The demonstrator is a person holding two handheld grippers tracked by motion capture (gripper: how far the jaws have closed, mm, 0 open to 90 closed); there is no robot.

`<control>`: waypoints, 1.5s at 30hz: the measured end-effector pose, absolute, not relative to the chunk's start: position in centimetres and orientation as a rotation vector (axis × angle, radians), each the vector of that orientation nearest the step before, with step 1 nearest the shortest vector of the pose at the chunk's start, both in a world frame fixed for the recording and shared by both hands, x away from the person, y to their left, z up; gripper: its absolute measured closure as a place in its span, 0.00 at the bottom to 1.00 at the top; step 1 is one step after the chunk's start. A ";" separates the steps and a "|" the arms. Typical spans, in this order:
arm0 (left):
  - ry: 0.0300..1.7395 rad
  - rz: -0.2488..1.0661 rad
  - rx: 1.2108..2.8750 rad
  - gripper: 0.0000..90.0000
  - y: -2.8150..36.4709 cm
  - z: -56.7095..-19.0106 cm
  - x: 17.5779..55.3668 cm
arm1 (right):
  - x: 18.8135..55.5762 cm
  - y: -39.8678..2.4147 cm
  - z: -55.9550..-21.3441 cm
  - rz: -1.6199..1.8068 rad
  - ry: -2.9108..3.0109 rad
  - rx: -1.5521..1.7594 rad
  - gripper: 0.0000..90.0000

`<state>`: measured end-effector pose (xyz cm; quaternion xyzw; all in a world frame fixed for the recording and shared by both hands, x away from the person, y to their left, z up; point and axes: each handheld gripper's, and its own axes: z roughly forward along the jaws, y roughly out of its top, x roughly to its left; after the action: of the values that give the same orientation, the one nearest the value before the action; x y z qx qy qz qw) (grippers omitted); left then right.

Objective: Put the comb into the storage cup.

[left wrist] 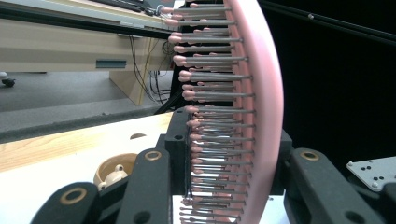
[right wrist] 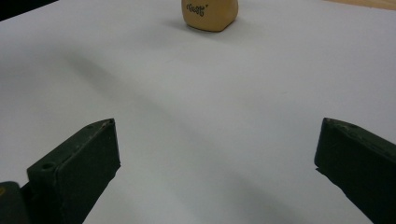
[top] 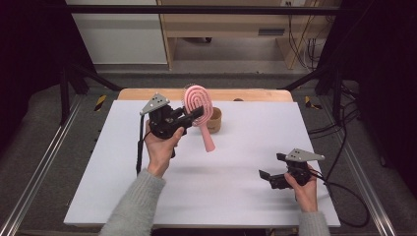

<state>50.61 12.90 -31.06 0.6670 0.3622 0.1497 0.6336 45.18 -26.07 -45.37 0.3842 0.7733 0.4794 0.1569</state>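
Note:
A pink hairbrush [top: 198,100] is held above the back of the white table top [top: 221,196], bristled head up and handle [top: 208,138] hanging down. My left gripper [top: 196,114] is shut on it low on the head. In the left gripper view the jaws clamp the brush [left wrist: 262,93] edge-on, with its grey bristles pointing left. Just behind the brush a tan wooden cup [top: 216,120] stands on the table. My right gripper [top: 271,165] rests low at the front right, open, with nothing between its jaws; the right gripper view looks across the bare table to the cup [right wrist: 209,14].
A wooden strip [top: 255,94] runs along the table's far edge. Metal rails flank both sides of the table, and cables [top: 344,191] trail off to the right. The cup [left wrist: 114,170] has a small pale object inside.

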 end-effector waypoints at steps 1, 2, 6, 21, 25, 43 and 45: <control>0.829 0.347 1.529 0.70 12.9 -31.1 50.7 | 45.2 -26.1 -45.4 1.371 2.214 1.101 0.01; 0.831 0.351 1.529 0.70 12.8 -31.1 50.8 | 45.2 -26.1 -45.4 1.370 2.215 1.099 0.01; 0.843 0.354 1.528 0.71 12.6 -31.2 51.4 | 45.2 -26.1 -45.4 1.370 2.213 1.101 0.01; 0.870 0.366 1.514 0.71 11.7 -31.1 53.5 | 45.1 -26.0 -45.4 1.368 2.220 1.098 0.01; 0.881 0.367 1.507 0.71 11.5 -31.0 54.2 | 45.1 -26.0 -45.4 1.364 2.224 1.096 0.01; 0.903 0.389 1.489 0.71 10.7 -29.5 56.5 | 45.1 -26.0 -45.4 1.371 2.220 1.088 0.01; 0.910 0.391 1.484 0.71 10.7 -29.4 56.8 | 45.1 -26.0 -45.4 1.370 2.218 1.086 0.01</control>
<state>56.77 10.67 -29.37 0.6475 0.3971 0.1706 0.6277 45.08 -26.01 -45.41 0.3799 0.7755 0.4789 0.1581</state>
